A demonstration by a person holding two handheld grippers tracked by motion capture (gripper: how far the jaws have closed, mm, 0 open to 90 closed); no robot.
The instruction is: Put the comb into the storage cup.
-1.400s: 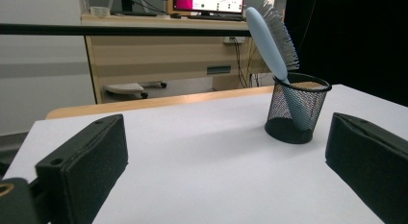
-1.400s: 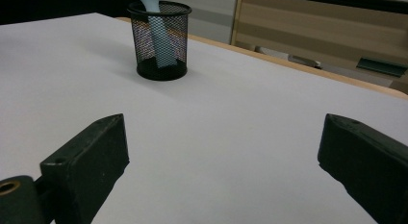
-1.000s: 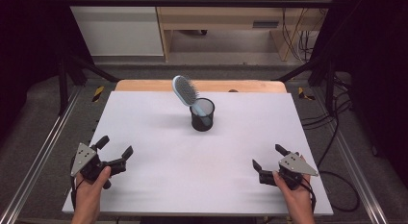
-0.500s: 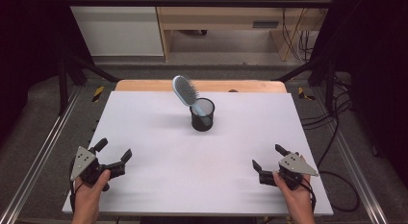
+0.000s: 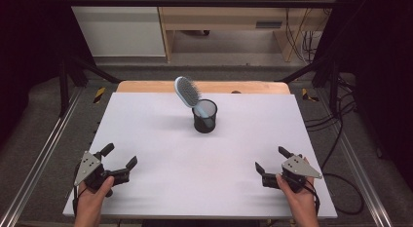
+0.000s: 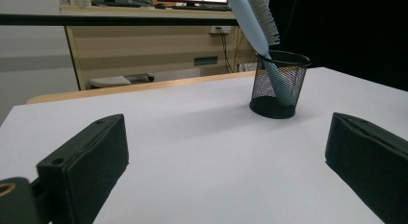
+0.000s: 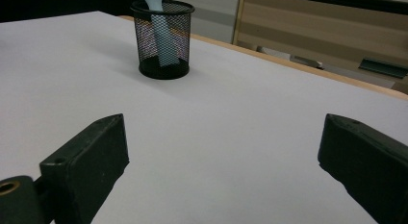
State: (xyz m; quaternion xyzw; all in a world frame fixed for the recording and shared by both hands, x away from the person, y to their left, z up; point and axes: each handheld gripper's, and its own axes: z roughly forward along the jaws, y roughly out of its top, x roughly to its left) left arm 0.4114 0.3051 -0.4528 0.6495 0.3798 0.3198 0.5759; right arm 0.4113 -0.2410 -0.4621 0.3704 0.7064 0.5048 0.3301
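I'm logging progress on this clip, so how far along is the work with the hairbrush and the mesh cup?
Done: the hairbrush stands handle-down in the mesh cup, leaning over its rim toward the left. In hand: nothing; the left gripper and right gripper sit open near the table's front edge, fingers apart, well short of the cup. Left: whichever way the job runs, any reach for the brush has not begun.

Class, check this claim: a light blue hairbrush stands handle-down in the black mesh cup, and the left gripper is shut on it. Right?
Not quite. The hairbrush does stand handle-down in the black mesh cup, but the left gripper is open and far from it, near the table's front edge, as the high view shows.
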